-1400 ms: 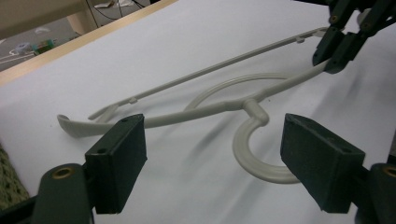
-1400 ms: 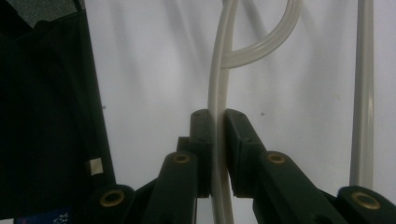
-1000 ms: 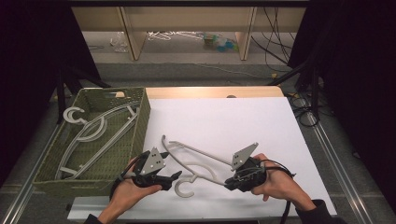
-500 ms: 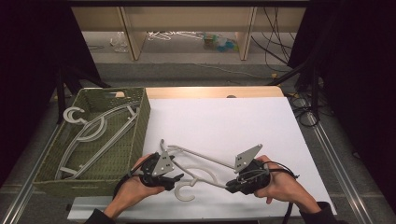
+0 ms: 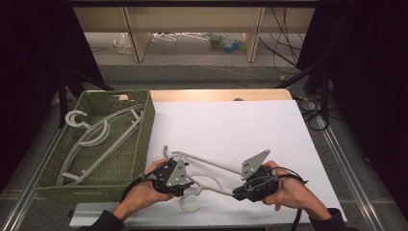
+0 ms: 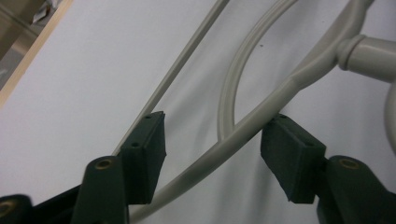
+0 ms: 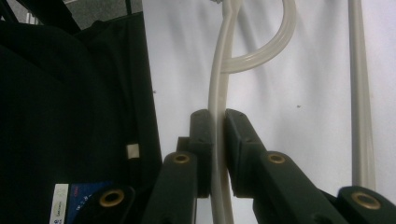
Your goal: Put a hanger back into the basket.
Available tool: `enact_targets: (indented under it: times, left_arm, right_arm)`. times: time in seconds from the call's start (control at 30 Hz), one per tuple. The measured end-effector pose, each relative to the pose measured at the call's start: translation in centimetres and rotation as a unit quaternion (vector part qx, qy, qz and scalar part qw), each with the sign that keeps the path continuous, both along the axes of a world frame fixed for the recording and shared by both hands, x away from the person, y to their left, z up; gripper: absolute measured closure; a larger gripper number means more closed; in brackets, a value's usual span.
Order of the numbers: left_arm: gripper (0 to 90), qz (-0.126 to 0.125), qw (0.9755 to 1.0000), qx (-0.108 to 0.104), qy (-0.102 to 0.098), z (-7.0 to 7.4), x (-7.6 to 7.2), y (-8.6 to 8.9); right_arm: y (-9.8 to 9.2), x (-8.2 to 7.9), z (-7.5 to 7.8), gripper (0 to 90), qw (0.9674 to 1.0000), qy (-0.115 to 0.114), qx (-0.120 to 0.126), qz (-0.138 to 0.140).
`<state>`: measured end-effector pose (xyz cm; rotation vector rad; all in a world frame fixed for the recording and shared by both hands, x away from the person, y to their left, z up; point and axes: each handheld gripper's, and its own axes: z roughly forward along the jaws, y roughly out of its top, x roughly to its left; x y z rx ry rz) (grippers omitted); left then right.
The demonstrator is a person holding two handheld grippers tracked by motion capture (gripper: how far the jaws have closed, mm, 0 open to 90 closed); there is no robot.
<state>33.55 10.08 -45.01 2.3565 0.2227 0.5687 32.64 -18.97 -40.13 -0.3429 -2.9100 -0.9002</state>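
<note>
A pale grey plastic hanger (image 5: 211,165) lies on the white table top (image 5: 231,125) near its front edge, hook (image 5: 190,203) toward me. My left gripper (image 5: 188,183) is at the hanger's left side. In the left gripper view it (image 6: 215,140) is open, with one curved hanger arm (image 6: 247,130) running between the pads, which stand apart from it. My right gripper (image 5: 240,192) is shut on the hanger's other arm. The right gripper view shows both pads (image 7: 218,116) pressed on that thin arm (image 7: 218,74).
A green woven basket (image 5: 146,120) stands at the table's left side with more grey hangers (image 5: 96,139) lying in it. Dark frame posts and cables flank the table. A low shelf (image 5: 192,38) with clutter stands beyond the far edge.
My left gripper has moved right along the hanger toward its neck. The hanger and the right gripper have shifted slightly toward the near edge.
</note>
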Motion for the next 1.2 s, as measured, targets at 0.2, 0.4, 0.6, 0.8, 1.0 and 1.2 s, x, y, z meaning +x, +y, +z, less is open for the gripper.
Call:
enact_targets:
  times: [0.2,0.4,0.6,0.8,1.0,1.2]
  left_arm:
    - [60.5,-0.044,0.9989,0.015,-0.004,0.1,-0.1,-0.4]
    - [68.0,-0.091,0.9944,0.046,-0.029,0.9,-0.6,-0.7]
    - [73.5,-0.120,0.9908,0.052,-0.035,2.3,-1.4,-0.9]
    - [77.6,-0.123,0.9913,0.041,-0.019,3.2,-1.8,-1.1]
    - [79.2,-0.102,0.9946,0.018,0.008,3.5,-1.6,-0.9]
    - [79.3,-0.051,0.9980,-0.006,0.035,3.9,-1.0,-0.3]
  right_arm:
    - [-0.3,0.3,-0.2,82.3,1.0000,0.001,0.002,0.002]
    - [-1.0,0.7,-0.4,81.4,0.9999,0.003,0.013,0.011]
    - [-2.0,1.3,-0.6,78.5,0.9998,0.001,0.021,0.002]
    - [-2.4,2.0,-1.2,70.1,0.9995,0.008,0.023,-0.022]
    - [-2.5,2.3,-1.1,51.2,0.9965,-0.003,0.037,-0.075]
    - [-2.8,2.6,-0.3,36.0,0.9871,-0.031,0.067,-0.142]
